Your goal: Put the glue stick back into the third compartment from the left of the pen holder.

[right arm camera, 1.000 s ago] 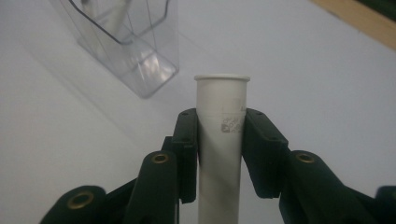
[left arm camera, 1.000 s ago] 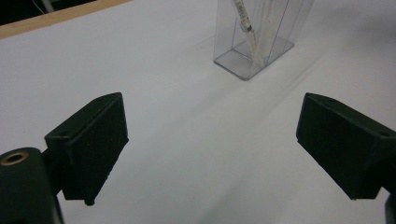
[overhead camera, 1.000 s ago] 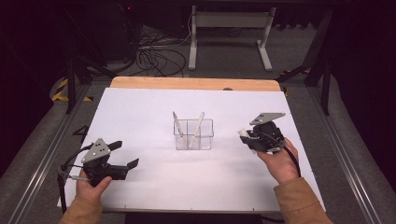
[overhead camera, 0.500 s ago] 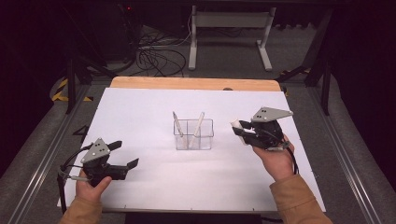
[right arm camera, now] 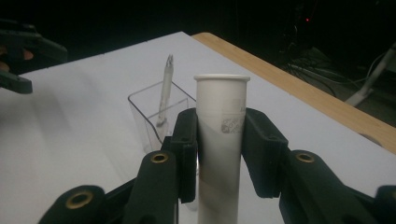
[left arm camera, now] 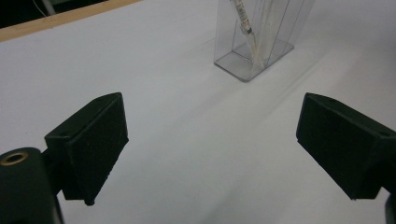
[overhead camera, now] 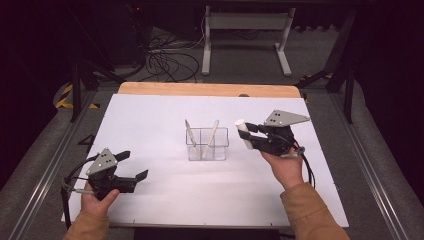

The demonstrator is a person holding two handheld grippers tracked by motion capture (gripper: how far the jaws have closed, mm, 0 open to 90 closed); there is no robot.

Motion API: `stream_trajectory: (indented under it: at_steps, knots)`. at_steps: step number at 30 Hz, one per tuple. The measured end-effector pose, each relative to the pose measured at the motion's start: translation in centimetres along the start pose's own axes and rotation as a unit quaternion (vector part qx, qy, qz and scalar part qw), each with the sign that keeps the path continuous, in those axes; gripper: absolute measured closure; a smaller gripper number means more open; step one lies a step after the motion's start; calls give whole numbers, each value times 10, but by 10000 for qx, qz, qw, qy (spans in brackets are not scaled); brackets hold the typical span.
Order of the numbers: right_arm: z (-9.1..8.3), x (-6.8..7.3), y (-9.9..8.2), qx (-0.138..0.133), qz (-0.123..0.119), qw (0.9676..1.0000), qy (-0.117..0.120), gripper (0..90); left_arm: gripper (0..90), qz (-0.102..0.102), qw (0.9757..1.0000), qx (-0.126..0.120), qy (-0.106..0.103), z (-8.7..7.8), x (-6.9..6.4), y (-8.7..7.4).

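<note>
A clear plastic holder [overhead camera: 208, 145] with compartments stands mid-table and holds two thin white tubes [overhead camera: 190, 134] that lean apart. My right gripper [overhead camera: 248, 136] is shut on a third white tube [overhead camera: 243, 133], lifted above the white sheet just right of the holder. In the right gripper view the tube [right arm camera: 221, 140] stands upright between the pads [right arm camera: 187, 149], its rimmed open end up, with the holder [right arm camera: 156, 119] behind it. My left gripper [overhead camera: 131, 165] rests near the front left of the table, open with nothing between its jaws; its own view shows the holder [left arm camera: 254, 44] ahead.
The white sheet [overhead camera: 150, 115] covers the table, with a wooden edge [overhead camera: 200, 89] at the back. Metal rails run along both sides. Cables [overhead camera: 165, 60] and a stand's legs [overhead camera: 245, 35] lie on the dark floor beyond.
My right gripper has risen and moved a little left, closer to the holder, carrying the white tube. The left gripper has stayed where it was.
</note>
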State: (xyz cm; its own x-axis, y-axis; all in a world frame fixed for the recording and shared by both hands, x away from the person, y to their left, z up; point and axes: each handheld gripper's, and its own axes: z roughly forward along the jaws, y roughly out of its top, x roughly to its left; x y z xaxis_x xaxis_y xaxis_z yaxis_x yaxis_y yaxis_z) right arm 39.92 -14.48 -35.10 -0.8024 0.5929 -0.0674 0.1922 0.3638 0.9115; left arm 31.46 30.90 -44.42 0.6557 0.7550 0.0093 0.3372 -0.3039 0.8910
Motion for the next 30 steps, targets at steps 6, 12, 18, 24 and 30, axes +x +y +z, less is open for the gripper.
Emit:
stream_trajectory:
  at_steps: [6,12,18,24,30]
  knots:
    - [15,0,2,-229,156,9995,161,679,97,9,10000,-2,15,-1,0,0]
    - [26,-1,2,-450,298,9980,318,679,98,-7,10000,-10,15,-2,1,-1]
    - [37,2,1,-605,195,9976,282,677,97,-23,10000,-17,11,-1,1,-1]
    - [48,8,1,-681,6,9974,233,677,97,-46,10000,-10,-15,-1,1,-2]
    - [55,9,0,-710,-26,9972,213,676,98,-50,10000,-9,-15,-1,2,-2]
